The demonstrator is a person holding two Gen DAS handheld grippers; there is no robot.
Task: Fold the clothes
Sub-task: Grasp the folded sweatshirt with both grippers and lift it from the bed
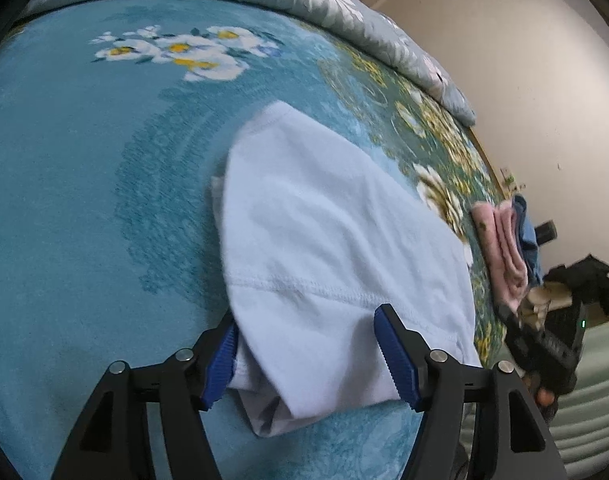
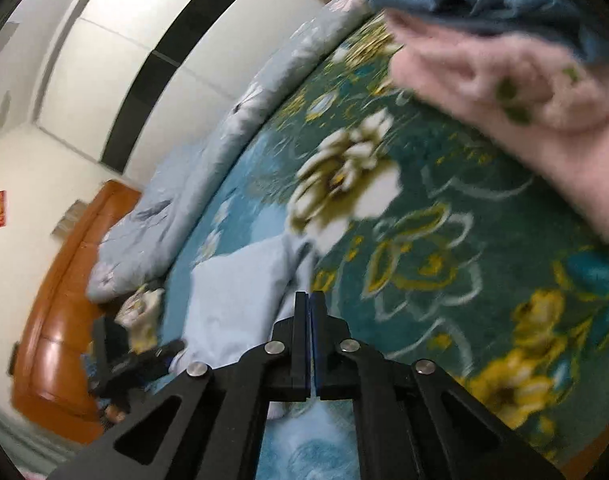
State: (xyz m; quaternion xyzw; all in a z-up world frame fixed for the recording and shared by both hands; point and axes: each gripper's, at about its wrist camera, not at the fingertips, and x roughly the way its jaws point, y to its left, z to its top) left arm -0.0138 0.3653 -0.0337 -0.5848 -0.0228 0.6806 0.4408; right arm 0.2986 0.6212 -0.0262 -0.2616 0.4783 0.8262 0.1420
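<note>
White garment: folded on teal floral blanket.
Left gripper: spread, straddling its near edge.
Right gripper: pressed together, nothing visibly between.
Pink cloth: stacked under blue.

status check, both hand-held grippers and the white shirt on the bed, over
Left hand-held gripper open, straddling white shirt hem. Right hand-held gripper shut, empty. Shirt part-folded on blue bedspread. Pink and blue folded pile off to the side, not in the way.
</note>
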